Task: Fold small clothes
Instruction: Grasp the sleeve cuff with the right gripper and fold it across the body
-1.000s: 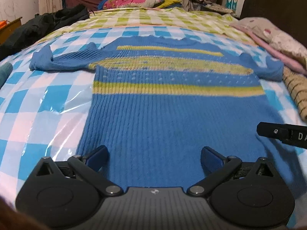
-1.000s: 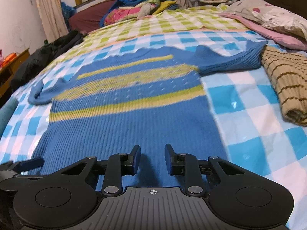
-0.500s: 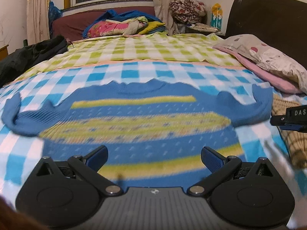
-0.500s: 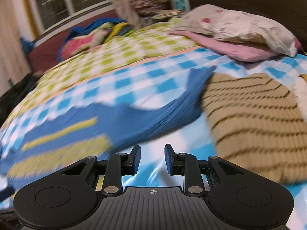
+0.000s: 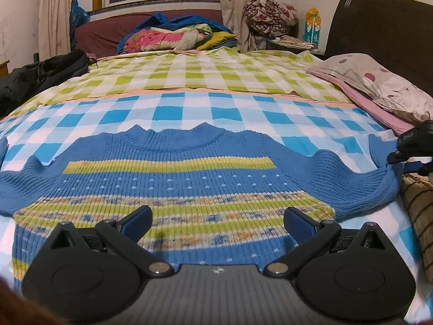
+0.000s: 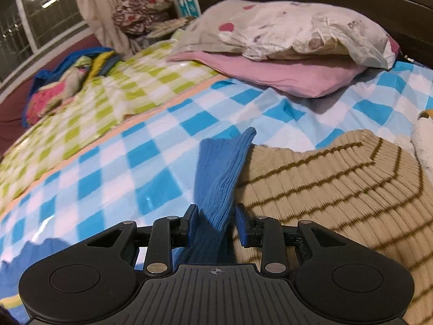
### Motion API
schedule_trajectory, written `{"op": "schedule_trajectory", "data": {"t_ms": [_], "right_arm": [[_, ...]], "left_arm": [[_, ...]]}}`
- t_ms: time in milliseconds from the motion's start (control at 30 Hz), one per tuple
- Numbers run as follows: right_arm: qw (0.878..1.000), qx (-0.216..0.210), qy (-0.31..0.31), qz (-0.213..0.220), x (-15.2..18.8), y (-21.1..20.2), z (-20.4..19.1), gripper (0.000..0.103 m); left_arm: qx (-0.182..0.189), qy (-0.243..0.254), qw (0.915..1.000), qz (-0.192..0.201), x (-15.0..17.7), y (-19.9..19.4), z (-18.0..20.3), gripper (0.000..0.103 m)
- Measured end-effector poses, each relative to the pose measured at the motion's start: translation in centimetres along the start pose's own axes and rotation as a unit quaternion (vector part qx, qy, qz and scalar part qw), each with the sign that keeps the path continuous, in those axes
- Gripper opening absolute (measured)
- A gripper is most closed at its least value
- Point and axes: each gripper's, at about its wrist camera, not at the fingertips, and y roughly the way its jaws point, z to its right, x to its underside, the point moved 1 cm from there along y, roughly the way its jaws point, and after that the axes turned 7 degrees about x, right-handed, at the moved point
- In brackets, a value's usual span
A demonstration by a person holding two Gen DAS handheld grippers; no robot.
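Observation:
A blue knit sweater (image 5: 173,178) with yellow-green stripes lies flat on the blue checked bed cover (image 5: 167,113), neck away from me. My left gripper (image 5: 217,220) is open over the sweater's chest, holding nothing. The sweater's right sleeve (image 6: 219,173) reaches up between the fingers of my right gripper (image 6: 216,224); the jaws stand a little apart on either side of the sleeve, with a gap at the right pad. The right gripper also shows at the right edge of the left wrist view (image 5: 411,146), at the sleeve's cuff.
A beige striped sweater (image 6: 338,189) lies just right of the sleeve. Pink and spotted pillows (image 6: 284,54) lie by the dark headboard (image 5: 379,27). A green checked cover (image 5: 205,73), piled clothes (image 5: 176,36) and a black garment (image 5: 40,75) lie beyond.
Both grippers moved up the sweater from its hem. The right gripper swung right to the sleeve, which now sits between its fingers. The left gripper stayed open.

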Motion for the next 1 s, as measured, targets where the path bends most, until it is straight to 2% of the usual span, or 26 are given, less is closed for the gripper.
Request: {"op": "schedule_trajectory", "data": {"t_ms": [67, 100, 133, 200, 400, 533, 667, 700, 767, 867, 1000], "right_arm": [[1.000, 0.004, -0.007, -0.007, -0.1, 0.9, -0.4, 0.030], [1.000, 0.006, -0.009, -0.010, -0.2, 1.2, -0.5, 0.026], [1.000, 0.008, -0.010, -0.010, -0.3, 1.3, -0.6, 0.012], [1.000, 0.000, -0.009, -0.003, -0.5, 0.8, -0.6, 0.008], [0.996, -0.077, -0.013, 0.035, -0.9, -3.4, -2.4, 0.007], [0.983, -0.167, -0.042, 0.055, -0.1, -7.4, -6.6, 0.007], [0.955, -0.268, -0.111, 0.058, 2.9, -11.6, -12.8, 0.007], [0.945, -0.290, -0.139, 0.056, 4.2, -12.5, -14.6, 0.007], [0.917, -0.330, -0.223, 0.040, 7.8, -13.7, -18.6, 0.010], [0.882, -0.312, -0.351, 0.036, 13.8, -14.1, -22.8, 0.013], [0.858, -0.301, -0.417, 0.009, 18.3, -13.8, -24.1, 0.015]], "left_arm": [[0.000, 0.001, 1.0000, 0.001, 0.0, 0.0, -0.1, 0.103], [0.000, 0.001, 1.0000, 0.001, 0.1, -0.1, -0.3, 0.103], [0.000, -0.001, 1.0000, 0.000, 0.2, -0.2, -0.6, 0.103], [0.002, -0.010, 0.9999, -0.001, 0.3, -0.6, -1.3, 0.103], [0.009, -0.038, 0.9991, 0.015, 0.1, -2.9, -3.7, 0.103], [0.004, -0.035, 0.9988, 0.033, 0.2, -5.2, -5.6, 0.103], [-0.015, -0.025, 0.9987, 0.042, 1.1, -7.4, -8.4, 0.103], [-0.023, -0.022, 0.9986, 0.041, 1.6, -8.0, -9.3, 0.103], [-0.038, -0.012, 0.9985, 0.037, 2.7, -8.8, -10.7, 0.103], [-0.058, 0.013, 0.9978, 0.027, 4.6, -10.0, -12.7, 0.103], [-0.060, 0.008, 0.9980, 0.019, 6.6, -11.0, -15.1, 0.103]]}}
